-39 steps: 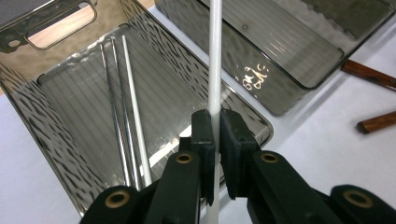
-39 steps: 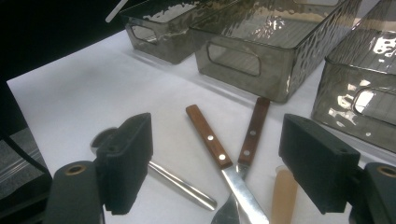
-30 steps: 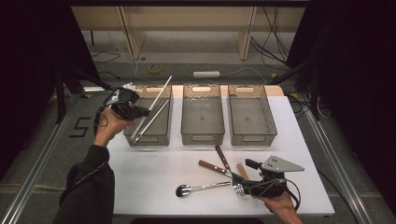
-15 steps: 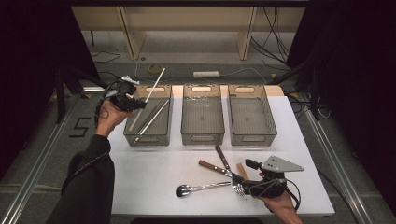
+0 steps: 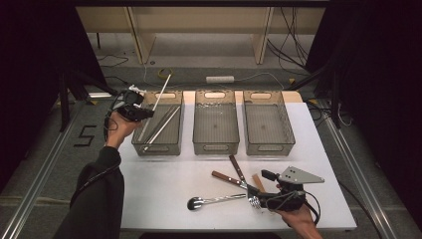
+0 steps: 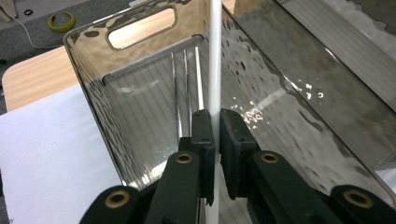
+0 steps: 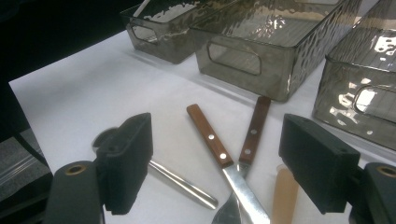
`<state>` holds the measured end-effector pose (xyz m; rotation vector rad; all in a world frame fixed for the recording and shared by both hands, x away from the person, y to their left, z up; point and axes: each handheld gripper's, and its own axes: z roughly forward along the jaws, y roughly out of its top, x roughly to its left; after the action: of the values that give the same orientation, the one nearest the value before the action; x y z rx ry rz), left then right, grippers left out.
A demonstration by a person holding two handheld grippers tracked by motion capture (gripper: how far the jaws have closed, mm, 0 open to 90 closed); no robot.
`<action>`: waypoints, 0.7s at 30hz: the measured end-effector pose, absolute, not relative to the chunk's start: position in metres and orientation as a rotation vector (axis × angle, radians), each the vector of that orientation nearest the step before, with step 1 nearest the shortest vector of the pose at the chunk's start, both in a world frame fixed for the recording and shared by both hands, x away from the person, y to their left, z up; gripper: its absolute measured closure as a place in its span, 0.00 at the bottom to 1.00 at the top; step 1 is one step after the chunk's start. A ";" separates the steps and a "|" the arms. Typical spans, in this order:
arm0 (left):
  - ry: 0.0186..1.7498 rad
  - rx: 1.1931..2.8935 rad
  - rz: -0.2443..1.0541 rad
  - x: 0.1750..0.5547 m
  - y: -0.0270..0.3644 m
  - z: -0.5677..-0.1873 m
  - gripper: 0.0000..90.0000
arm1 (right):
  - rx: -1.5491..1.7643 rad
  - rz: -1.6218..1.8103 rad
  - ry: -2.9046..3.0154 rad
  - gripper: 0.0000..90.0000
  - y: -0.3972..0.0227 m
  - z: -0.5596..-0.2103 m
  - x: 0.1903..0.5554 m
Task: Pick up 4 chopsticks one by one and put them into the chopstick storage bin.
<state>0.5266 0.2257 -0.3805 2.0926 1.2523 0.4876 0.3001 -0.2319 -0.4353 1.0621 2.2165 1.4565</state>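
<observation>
At the near edge of the table [image 5: 164, 194], the right hand-held gripper [image 5: 259, 200] rests with jaws apart over two wooden-handled knives [image 7: 219, 149] and a spoon [image 5: 215, 201], while farther off the left hand-held gripper [image 6: 215, 135] is clamped on a white chopstick [image 6: 215, 56] above the leftmost bin [image 5: 158, 147].

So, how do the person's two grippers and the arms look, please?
Both grippers are black. The left gripper has two blocky black jaws on arms with brass-coloured rivets. The right gripper has the same black rectangular jaws, and in the high view it carries a grey three-cornered plate and a black cable. The left arm wears a long black sleeve.
</observation>
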 end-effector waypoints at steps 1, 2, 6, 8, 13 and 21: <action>1.254 2.088 0.492 0.527 0.226 -0.382 0.93 | 1.062 1.456 2.217 0.30 -0.232 -0.435 0.300; 1.254 2.087 0.489 0.527 0.226 -0.383 0.93 | 1.062 1.456 2.217 0.30 -0.232 -0.435 0.300; 1.255 2.087 0.495 0.527 0.225 -0.386 0.93 | 1.062 1.455 2.216 0.30 -0.232 -0.435 0.300; 1.257 2.086 0.499 0.527 0.225 -0.387 0.93 | 1.063 1.456 2.216 0.30 -0.232 -0.435 0.300; 1.255 2.090 0.507 0.526 0.224 -0.393 0.93 | 1.062 1.456 2.217 0.30 -0.232 -0.435 0.300; 1.255 2.094 0.498 0.525 0.221 -0.400 0.93 | 1.063 1.454 2.218 0.30 -0.232 -0.436 0.300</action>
<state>0.5248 0.2206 -0.4003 2.0943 1.2545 0.4983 0.3001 -0.2316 -0.4355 1.0632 2.2178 1.4541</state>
